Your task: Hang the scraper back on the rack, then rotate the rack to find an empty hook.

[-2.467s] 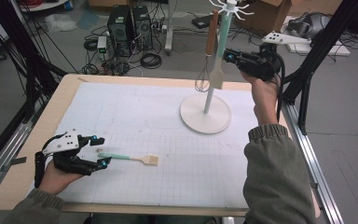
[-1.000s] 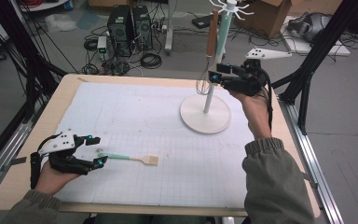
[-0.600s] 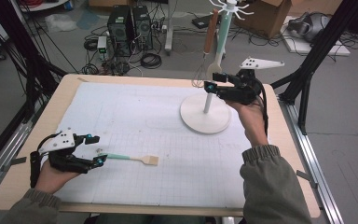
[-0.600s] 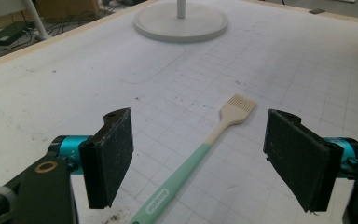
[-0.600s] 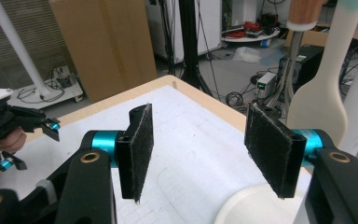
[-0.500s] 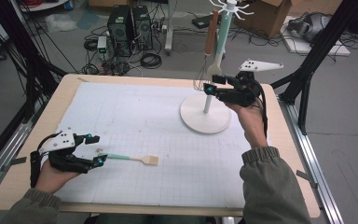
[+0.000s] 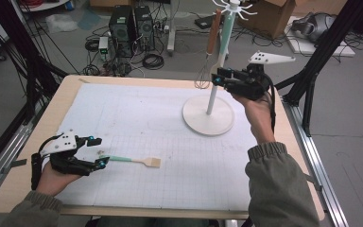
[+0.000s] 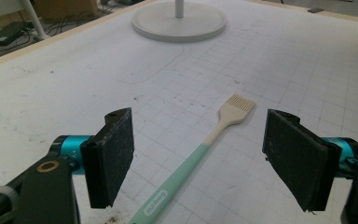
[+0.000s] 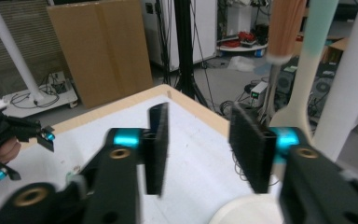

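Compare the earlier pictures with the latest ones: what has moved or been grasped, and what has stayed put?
The right gripper has swung leftward from beside the rack's hanging utensils to the front of the stand's pole; its jaws have just been closing, with nothing between them. The left gripper stays open around the brush, which lies unmoved on the table.

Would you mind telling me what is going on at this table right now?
A person works with a gripper in each hand. The left gripper rests low on the table mat, jaws open on either side of the mint handle of a basting brush that lies flat, not yet gripped. The right gripper is up beside the pole of a white utensil stand, where a whisk hangs; its jaws have just been closing, with nothing between them.
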The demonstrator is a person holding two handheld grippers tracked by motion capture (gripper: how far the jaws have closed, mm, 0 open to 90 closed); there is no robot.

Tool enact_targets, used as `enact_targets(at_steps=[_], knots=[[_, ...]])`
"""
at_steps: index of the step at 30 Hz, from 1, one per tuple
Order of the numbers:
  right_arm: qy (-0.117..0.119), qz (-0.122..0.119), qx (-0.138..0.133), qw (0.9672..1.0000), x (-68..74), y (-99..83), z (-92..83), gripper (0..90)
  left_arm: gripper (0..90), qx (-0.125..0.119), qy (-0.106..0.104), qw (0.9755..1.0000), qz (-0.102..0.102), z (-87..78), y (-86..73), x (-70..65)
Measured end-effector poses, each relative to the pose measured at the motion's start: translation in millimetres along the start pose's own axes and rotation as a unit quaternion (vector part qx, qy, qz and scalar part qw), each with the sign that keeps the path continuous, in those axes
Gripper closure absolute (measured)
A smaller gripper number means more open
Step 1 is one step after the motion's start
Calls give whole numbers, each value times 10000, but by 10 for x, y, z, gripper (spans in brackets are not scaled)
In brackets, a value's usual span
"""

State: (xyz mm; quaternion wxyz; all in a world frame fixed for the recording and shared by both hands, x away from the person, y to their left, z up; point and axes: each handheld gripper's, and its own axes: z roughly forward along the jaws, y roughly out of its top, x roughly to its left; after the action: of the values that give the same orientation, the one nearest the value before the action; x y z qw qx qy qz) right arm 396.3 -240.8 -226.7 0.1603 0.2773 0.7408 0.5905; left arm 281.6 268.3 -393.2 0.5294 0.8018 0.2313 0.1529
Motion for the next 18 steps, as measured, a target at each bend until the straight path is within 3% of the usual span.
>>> enact_targets(at_steps=[6,9,14,18], knots=[[-28,-142,-50,9999,-105,217,-122,890,255,5,-30,10000,-15,17,-7,5],[-106,-133,-162,9997,-192,367,-230,892,255,-1,-38,10000,10,16,2,-5],[-295,-190,-456,9983,-219,683,-392,892,256,-9,-46,10000,-19,20,-1,2],[-456,-248,-420,9978,-185,865,-393,892,256,-18,-71,10000,-7,19,0,-1]])
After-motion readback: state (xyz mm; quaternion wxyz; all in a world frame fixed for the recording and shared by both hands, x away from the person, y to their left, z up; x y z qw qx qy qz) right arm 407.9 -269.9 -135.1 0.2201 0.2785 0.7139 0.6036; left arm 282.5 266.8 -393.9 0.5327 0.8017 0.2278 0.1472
